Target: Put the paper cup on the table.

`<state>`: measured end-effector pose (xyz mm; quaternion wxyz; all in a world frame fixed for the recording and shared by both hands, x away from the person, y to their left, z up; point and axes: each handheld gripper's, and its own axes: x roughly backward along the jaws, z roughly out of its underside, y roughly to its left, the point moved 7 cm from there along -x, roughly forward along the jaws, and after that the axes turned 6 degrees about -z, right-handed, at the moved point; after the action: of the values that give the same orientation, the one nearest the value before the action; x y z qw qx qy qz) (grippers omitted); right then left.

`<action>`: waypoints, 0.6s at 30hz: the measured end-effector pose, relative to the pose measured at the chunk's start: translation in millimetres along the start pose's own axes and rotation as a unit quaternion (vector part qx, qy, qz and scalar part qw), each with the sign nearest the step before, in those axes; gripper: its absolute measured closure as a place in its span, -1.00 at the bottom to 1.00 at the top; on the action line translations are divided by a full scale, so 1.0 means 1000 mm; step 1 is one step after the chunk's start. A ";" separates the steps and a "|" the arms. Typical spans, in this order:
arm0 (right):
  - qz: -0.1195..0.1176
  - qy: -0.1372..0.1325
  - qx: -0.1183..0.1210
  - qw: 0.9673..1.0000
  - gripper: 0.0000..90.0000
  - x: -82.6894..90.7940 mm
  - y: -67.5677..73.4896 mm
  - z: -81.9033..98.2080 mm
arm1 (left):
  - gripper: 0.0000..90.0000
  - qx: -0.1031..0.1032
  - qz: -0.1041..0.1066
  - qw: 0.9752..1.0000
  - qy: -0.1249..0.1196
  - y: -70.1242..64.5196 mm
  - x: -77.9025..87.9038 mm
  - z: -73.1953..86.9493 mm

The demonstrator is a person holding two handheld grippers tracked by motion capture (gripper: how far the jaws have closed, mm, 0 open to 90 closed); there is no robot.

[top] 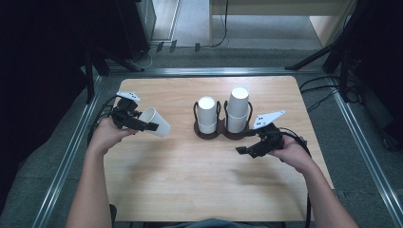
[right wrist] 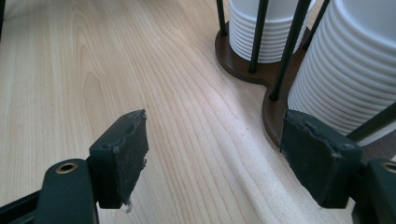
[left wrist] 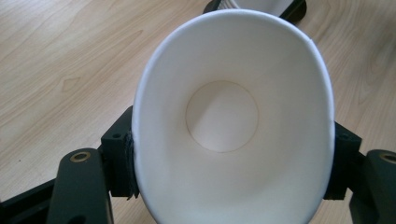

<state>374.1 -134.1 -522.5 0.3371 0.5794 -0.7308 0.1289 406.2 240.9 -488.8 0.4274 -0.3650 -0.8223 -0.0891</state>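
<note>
My left gripper (top: 151, 126) is shut on a white paper cup (top: 156, 122) at the table's left, holding it tilted on its side above the wood. In the left gripper view the cup (left wrist: 233, 126) faces me mouth-first, squeezed oval between the two black pads (left wrist: 122, 158). A dark brown two-ring holder (top: 222, 131) stands mid-table with a stack of upturned white cups (top: 207, 114) in its left ring and a taller stack (top: 237, 109) in its right. My right gripper (top: 243, 150) hovers open just right of the holder, nothing between its pads (right wrist: 122, 156); the stacks (right wrist: 350, 70) rise close ahead.
The light wooden table (top: 180, 190) has bare surface in front of the holder. Metal rails (top: 71, 152) run along both sides, with cables (top: 328, 95) and dark equipment beyond the far edge.
</note>
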 end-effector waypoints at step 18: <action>0.003 0.009 -0.002 1.000 -0.47 -0.001 0.000 0.003 | -0.41 0.058 -0.081 0.993 0.059 0.040 0.003 0.025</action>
<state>372.7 -135.2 -525.6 0.3447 0.5756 -0.7295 0.1333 415.9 282.4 -508.5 0.4872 -0.2658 -0.8262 -0.0965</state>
